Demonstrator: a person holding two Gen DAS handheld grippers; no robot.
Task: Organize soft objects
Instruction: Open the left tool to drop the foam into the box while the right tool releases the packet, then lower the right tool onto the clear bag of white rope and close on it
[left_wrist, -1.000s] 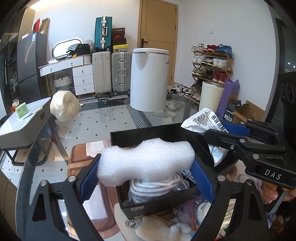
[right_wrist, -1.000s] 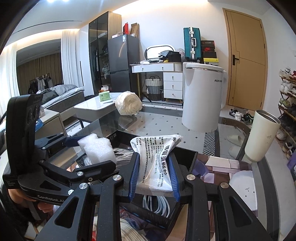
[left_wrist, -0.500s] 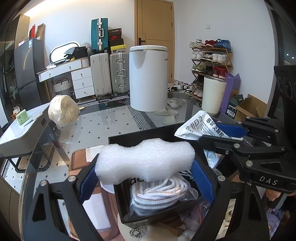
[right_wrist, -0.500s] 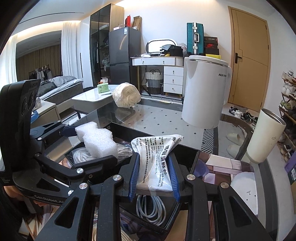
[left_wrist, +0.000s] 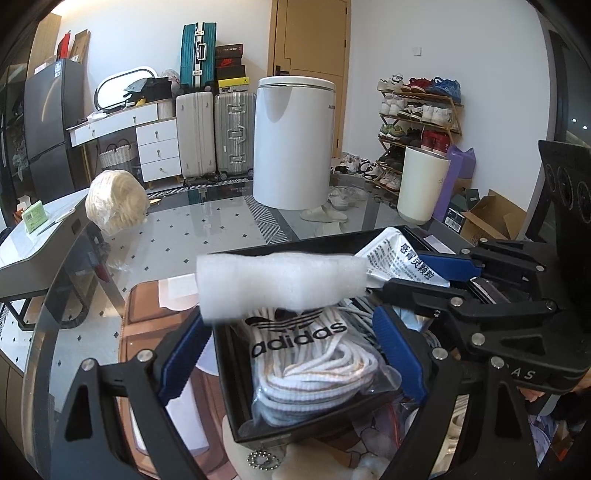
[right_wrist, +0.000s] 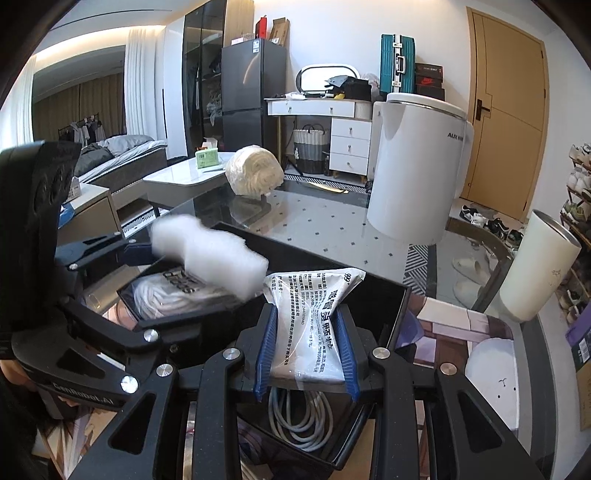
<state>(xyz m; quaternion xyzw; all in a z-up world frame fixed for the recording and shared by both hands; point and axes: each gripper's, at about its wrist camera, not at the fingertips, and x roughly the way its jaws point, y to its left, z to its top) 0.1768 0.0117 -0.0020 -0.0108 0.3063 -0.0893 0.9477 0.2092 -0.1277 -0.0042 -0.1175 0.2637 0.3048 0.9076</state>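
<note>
A white foam piece (left_wrist: 280, 280) shows blurred, lying crosswise just past the tips of my left gripper (left_wrist: 291, 321), over the open black box (left_wrist: 369, 410). The left jaws are closing, and the blue pads (left_wrist: 181, 354) stand apart from the foam, pressing on nothing. Below, the box holds a clear bag of white Adidas socks (left_wrist: 314, 362). My right gripper (right_wrist: 306, 314) is shut on a white printed packet (right_wrist: 314, 332), held over the box's right half above a coiled grey cable (right_wrist: 303, 417). The foam (right_wrist: 214, 254) also shows blurred in the right wrist view.
The box sits on a glass table (left_wrist: 207, 236) with a brown mat (left_wrist: 147, 332) under it. A tall white appliance (left_wrist: 291, 140), a cream tumbler (left_wrist: 421, 184) and a wrapped cream bundle (left_wrist: 114, 206) stand farther back. Plush items and a bead chain (left_wrist: 262, 459) lie near the front edge.
The foam, earlier squeezed between the left pads, now lies ahead of the fingertips, flatter and blurred. The sock bag shows more fully under the left gripper. The right gripper keeps its hold on the packet.
</note>
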